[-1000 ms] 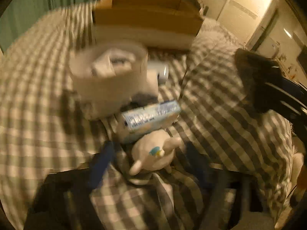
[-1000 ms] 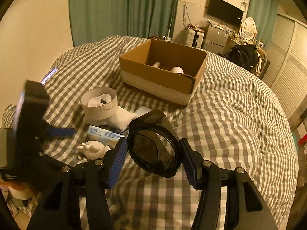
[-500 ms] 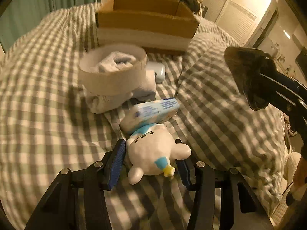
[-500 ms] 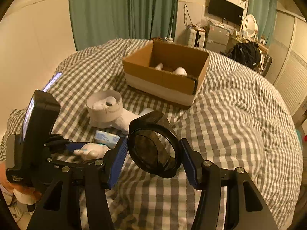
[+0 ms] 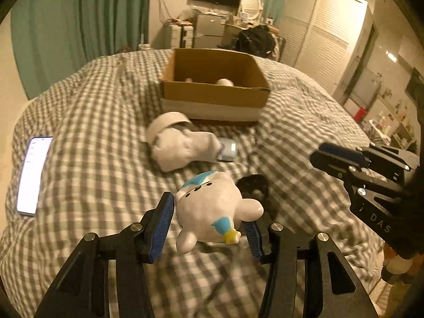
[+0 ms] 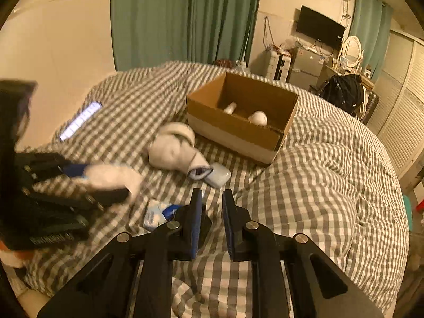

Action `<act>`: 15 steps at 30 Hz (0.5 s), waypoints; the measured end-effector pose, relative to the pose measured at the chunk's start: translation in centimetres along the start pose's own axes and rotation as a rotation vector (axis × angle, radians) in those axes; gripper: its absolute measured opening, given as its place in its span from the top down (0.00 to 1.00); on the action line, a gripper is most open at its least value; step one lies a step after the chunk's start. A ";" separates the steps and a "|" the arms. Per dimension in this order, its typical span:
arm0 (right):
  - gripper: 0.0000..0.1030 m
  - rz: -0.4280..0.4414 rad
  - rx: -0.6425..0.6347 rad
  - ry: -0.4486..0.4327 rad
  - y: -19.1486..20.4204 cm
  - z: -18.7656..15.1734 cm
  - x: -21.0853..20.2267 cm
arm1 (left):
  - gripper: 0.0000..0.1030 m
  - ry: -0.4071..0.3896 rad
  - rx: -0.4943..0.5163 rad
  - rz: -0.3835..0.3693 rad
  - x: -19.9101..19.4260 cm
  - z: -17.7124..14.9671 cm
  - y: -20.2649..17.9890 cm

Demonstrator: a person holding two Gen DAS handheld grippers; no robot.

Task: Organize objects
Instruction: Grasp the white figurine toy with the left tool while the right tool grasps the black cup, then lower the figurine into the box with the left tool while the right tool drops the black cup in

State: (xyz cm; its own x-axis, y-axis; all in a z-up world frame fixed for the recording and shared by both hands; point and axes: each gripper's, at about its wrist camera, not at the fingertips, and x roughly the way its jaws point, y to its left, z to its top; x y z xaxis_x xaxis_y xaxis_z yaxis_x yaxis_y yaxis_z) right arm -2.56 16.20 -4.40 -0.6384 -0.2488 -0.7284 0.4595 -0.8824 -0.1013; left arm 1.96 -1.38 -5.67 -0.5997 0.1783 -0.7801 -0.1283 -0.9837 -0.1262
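My left gripper (image 5: 209,225) is shut on a white animal figurine (image 5: 212,209) with blue marks and holds it above the checked bed; it shows blurred in the right wrist view (image 6: 114,177). My right gripper (image 6: 212,206) is empty, its jaws a narrow gap apart. A black round lens-like thing (image 5: 254,188) lies on the bed under the figurine, mostly hidden behind my right gripper's left finger (image 6: 196,217). An open cardboard box (image 5: 212,90) (image 6: 238,122) holds two white things.
White socks with a paper band (image 6: 175,151), a small white case (image 6: 218,178) and a blue-white packet (image 6: 156,213) lie on the checked duvet (image 6: 318,185). A lit phone (image 5: 33,175) lies at the left edge. Green curtains and furniture stand behind.
My left gripper closed on the figurine and lifted it. My right gripper let go of the black round thing, which now lies on the bed, and its jaws narrowed.
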 end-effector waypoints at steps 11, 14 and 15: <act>0.42 0.103 0.049 0.204 1.7 -2.4 8.8 | 0.50 0.060 -0.045 0.064 4.0 -1.3 3.4; 0.42 0.084 0.023 0.264 2.5 -2.6 11.2 | 0.50 0.075 -0.053 0.060 4.7 -1.5 3.8; 0.43 0.086 0.018 0.276 2.5 -2.6 11.6 | 0.50 0.078 -0.055 0.060 4.7 -1.6 3.8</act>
State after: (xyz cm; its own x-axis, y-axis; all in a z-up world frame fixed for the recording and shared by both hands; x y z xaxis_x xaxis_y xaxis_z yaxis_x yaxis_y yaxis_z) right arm -7.19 12.12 -14.89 -0.4039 -0.2073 -0.8910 0.4926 -0.8700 -0.0208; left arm -0.11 -4.30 -10.79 -0.5414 0.1188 -0.8323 -0.0491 -0.9927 -0.1097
